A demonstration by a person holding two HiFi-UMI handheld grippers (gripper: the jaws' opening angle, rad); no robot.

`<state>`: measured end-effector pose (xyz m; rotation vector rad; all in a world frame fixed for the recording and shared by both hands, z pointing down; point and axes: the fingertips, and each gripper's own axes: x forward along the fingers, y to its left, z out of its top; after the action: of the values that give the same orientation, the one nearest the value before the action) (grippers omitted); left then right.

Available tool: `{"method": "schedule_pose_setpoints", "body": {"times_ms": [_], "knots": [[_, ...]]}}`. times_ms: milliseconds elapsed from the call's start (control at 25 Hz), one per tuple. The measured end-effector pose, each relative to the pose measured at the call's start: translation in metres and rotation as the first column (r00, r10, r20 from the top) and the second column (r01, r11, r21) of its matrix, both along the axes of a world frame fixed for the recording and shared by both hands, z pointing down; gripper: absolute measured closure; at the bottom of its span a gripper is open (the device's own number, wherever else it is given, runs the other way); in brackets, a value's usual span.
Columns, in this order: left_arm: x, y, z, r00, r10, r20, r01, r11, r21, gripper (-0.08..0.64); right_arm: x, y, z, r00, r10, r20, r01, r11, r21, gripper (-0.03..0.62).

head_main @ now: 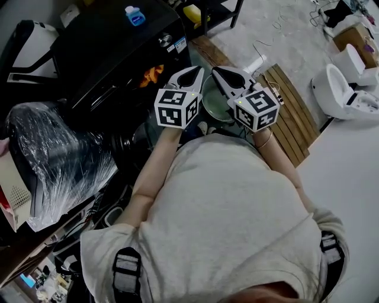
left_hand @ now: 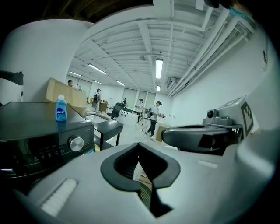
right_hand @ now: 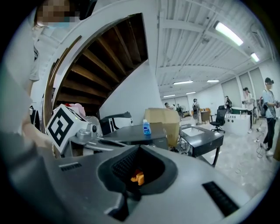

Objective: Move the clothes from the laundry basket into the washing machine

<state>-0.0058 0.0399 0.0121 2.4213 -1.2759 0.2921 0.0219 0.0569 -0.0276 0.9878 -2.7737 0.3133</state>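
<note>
In the head view both grippers are held up side by side in front of the person's chest. My left gripper (head_main: 194,72) and my right gripper (head_main: 219,72) are both shut with nothing between the jaws. Beyond them stands the black washing machine (head_main: 112,53). An orange cloth (head_main: 153,75) shows in its dark front. Below the grippers lies a round greenish tub (head_main: 214,106), mostly hidden. The left gripper (left_hand: 140,148) points past the machine's knob (left_hand: 76,143). Through the right gripper (right_hand: 140,152), a bit of the orange cloth (right_hand: 137,176) shows.
A blue bottle (head_main: 135,15) stands on the washer's top. A plastic-wrapped bundle (head_main: 56,160) lies at the left, a wooden pallet (head_main: 293,112) and a white appliance (head_main: 343,83) at the right. Several people stand far off in the hall (left_hand: 153,118).
</note>
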Motion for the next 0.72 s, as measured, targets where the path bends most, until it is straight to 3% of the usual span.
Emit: {"method": "schedule_pose_setpoints", "body": {"times_ms": [720], "knots": [[-0.003, 0.002, 0.017, 1.000, 0.020, -0.025, -0.020, 0.999, -0.026, 0.551, -0.008, -0.004, 0.022, 1.000, -0.008, -0.019, 0.008, 0.999, -0.045, 0.584]]}}
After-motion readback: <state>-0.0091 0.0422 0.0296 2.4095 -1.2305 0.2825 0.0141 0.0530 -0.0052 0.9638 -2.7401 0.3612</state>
